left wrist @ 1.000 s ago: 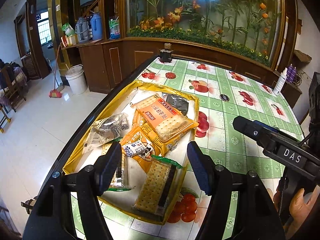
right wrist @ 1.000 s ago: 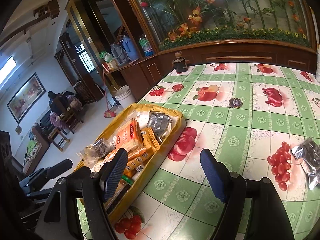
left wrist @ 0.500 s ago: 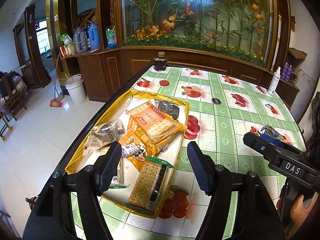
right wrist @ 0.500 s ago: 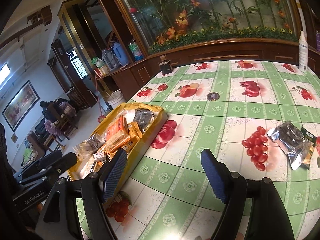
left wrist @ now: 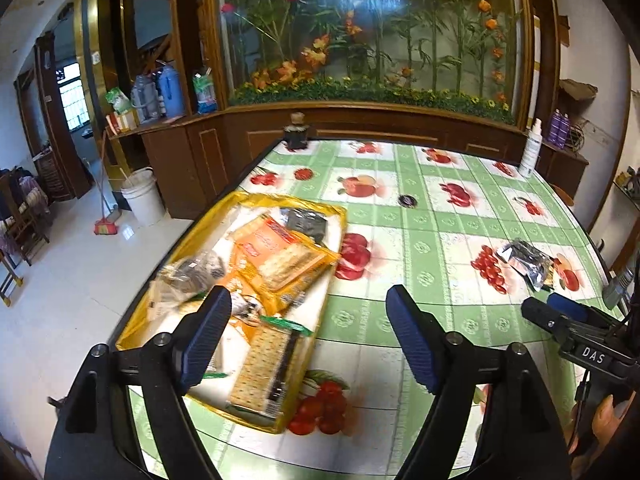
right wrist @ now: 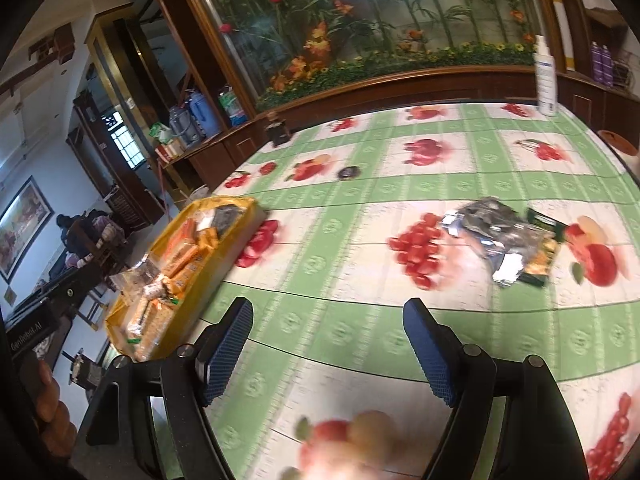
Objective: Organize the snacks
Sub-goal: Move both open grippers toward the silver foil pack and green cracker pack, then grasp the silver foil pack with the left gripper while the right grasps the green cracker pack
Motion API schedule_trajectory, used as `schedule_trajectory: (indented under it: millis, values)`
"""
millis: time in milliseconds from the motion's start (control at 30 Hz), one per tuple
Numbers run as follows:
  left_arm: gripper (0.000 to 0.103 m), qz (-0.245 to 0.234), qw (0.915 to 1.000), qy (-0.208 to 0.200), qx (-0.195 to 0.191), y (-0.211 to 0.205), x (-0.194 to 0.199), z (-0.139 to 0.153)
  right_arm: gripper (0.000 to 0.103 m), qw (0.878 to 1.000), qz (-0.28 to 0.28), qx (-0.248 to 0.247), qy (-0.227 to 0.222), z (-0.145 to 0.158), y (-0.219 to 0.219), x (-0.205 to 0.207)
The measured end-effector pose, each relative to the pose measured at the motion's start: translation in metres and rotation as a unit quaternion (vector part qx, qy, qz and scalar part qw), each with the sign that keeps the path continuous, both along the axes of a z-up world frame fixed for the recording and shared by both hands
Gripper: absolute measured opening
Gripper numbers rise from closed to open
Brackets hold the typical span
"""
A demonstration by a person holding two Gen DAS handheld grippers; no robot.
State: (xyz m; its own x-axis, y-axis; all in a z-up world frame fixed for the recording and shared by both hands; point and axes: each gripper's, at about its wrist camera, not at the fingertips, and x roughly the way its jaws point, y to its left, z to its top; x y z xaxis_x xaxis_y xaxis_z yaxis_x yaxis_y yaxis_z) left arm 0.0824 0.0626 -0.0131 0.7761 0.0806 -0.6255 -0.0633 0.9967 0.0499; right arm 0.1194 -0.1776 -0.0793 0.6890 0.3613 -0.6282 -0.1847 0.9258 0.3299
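Left wrist view: we are holding the left gripper point(left wrist: 308, 336) with jaws just widened, empty, over the yellow tray point(left wrist: 336, 216) of snacks at centre left.

Right wrist view: we are holding the right gripper point(right wrist: 328, 350) agape, empty; the silver packet point(right wrist: 490, 226) is lying upper right on the tablecloth point(right wrist: 360, 288).

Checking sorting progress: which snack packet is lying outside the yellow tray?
The silver foil packet, lying on the tablecloth to the right, apart from the yellow tray; the cracker packs sit inside it.

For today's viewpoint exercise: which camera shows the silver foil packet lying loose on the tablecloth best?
The right wrist view: the silver foil packet sits large, near centre, though blurred. The left wrist view shows it smaller, near the right edge.
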Motion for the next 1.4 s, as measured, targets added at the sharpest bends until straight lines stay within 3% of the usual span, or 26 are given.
schedule_trajectory:
  millis: [233,533,633,800,967,1133,1200,1267,1333,1400]
  values:
    - [0.081,-0.063,0.9965,0.053,-0.011,-0.051,0.023,-0.02,0.083,0.997,-0.077,-0.011,0.023,-0.018,-0.078,-0.01]
    - [0.08,-0.152,0.9787,0.128,-0.049,-0.141,0.058,-0.042,0.083,0.988,-0.146,-0.01,0.042,-0.033,-0.149,-0.005]
    - [0.08,-0.159,0.9755,0.143,-0.054,-0.169,0.079,-0.044,0.083,0.986,-0.158,-0.011,0.047,-0.036,-0.159,0.004]
    - [0.08,-0.161,0.9604,0.192,-0.122,-0.208,0.128,-0.056,0.083,0.985,-0.169,0.002,0.037,-0.034,-0.166,0.007]
    - [0.08,-0.149,0.9558,0.218,-0.129,-0.247,0.157,-0.075,0.083,0.984,-0.175,0.006,0.023,-0.031,-0.171,0.007]
    - [0.08,-0.13,0.9539,0.235,-0.133,-0.251,0.173,-0.093,0.083,0.984,-0.178,0.014,0.029,-0.034,-0.176,0.014]
    - [0.08,-0.127,0.9591,0.223,-0.119,-0.244,0.174,-0.093,0.083,0.984,-0.176,0.015,0.031,-0.034,-0.176,0.017]
    - [0.073,-0.127,0.9607,0.218,-0.116,-0.233,0.174,-0.092,0.083,0.984,-0.174,0.013,0.03,-0.034,-0.175,0.019]
    - [0.055,-0.131,0.9616,0.214,-0.112,-0.219,0.173,-0.092,0.083,0.985,-0.169,0.012,0.032,-0.033,-0.172,0.025]
    - [0.055,-0.131,0.9622,0.212,-0.109,-0.203,0.17,-0.092,0.083,0.986,-0.164,0.004,0.043,-0.035,-0.166,0.034]
